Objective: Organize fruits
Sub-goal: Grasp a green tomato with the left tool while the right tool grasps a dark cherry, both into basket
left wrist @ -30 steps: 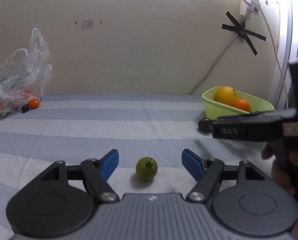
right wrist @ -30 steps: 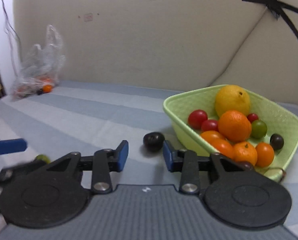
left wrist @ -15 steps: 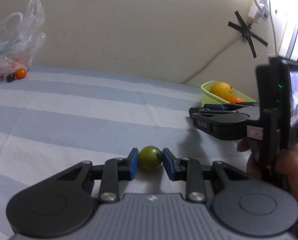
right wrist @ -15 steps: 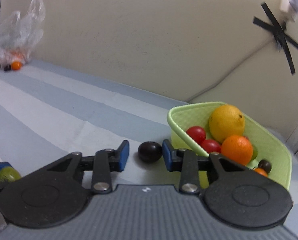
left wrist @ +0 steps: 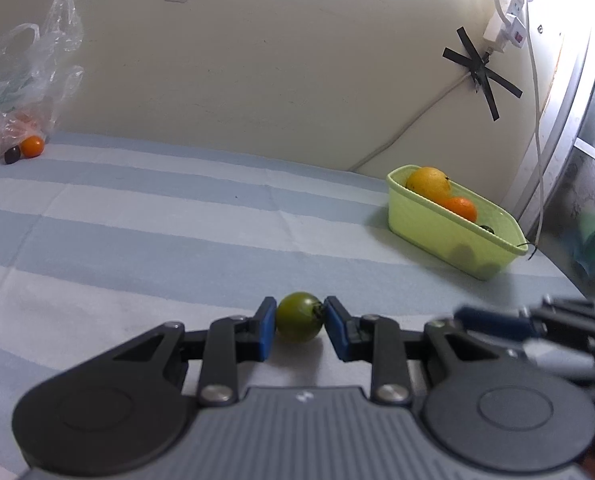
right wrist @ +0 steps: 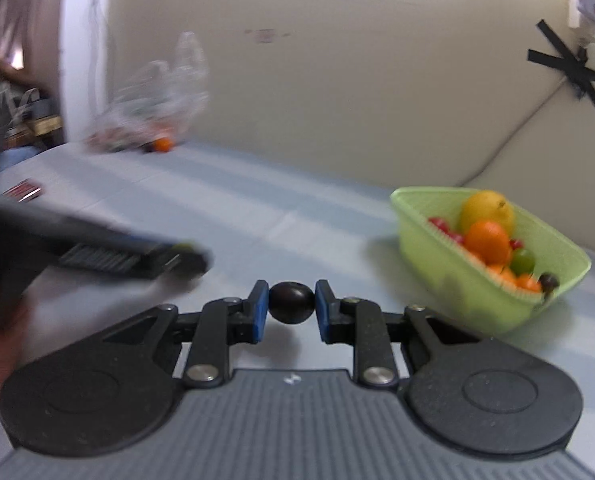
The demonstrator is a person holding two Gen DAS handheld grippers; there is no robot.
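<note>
1. Between our left gripper's (left wrist: 299, 326) pads, open a second ago, we now hold a green fruit (left wrist: 299, 317).
2. Our right gripper (right wrist: 287, 310), likewise closed, clamps a dark fruit (right wrist: 291, 302); both can go to the basket (right wrist: 497, 304).

Two tools (left wrist: 299, 322) (right wrist: 287, 305) — one basket (left wrist: 437, 224), one plastic bag (left wrist: 21, 92).

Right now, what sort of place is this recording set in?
Probably a room at home, not a lab. A striped cloth covers the surface by a plain wall; a power strip hangs beside black tape, and a plastic bag of fruit sits opposite a green basket.
</note>
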